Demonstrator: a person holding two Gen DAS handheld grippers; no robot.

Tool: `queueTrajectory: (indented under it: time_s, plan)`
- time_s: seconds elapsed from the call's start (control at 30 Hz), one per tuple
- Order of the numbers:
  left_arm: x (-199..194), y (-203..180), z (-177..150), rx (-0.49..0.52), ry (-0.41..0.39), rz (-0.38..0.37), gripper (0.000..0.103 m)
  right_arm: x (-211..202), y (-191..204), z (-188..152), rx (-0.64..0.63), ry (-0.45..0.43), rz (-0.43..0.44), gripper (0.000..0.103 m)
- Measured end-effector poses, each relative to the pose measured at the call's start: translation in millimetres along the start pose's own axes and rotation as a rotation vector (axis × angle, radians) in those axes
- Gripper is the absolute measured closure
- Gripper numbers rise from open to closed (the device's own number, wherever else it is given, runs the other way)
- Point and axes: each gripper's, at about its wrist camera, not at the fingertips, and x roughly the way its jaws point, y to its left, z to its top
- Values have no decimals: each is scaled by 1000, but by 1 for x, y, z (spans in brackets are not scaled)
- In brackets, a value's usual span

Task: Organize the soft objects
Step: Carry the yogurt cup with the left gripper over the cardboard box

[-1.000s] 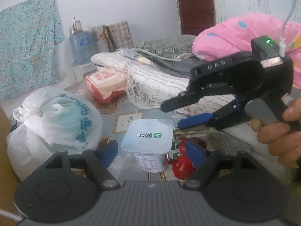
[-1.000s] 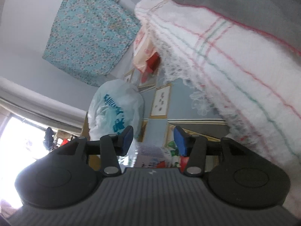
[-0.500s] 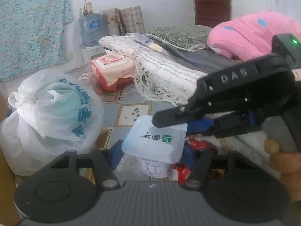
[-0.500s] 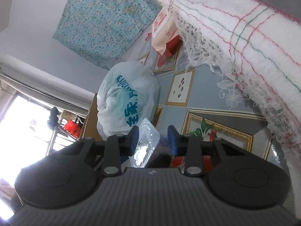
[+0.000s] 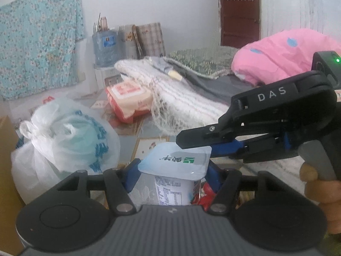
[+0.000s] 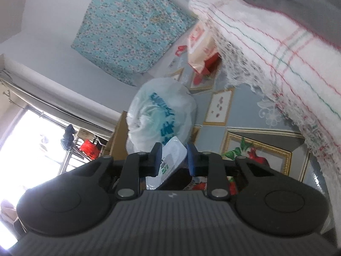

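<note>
At lower centre of the left wrist view, the left gripper (image 5: 170,173) clamps the white plastic yogurt cup (image 5: 173,181) by its sides, its pale-blue foil lid (image 5: 175,160) flat. The right gripper (image 5: 204,147) enters from the right, jaws closing around the lid's right edge. A tied white plastic bag (image 5: 64,143) crowds the left; patterned floor (image 6: 245,117) lies open beyond. The cup's base is hidden.
</note>
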Motion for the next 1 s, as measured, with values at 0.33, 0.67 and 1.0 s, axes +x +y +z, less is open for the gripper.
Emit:
queueTrajectory:
  time_s: [0.33,0.67,1.0]
  plan:
    - [-70,38,38,-15,-106,105,38,9,86,10,-113,18,157,79]
    - [-148,133,35,-161,-132,400,39,127,202,-6,-250,287,371,78]
    - [-146,218,-19,-434,-20,432,39,231,241,-52,-356,548,246,77]
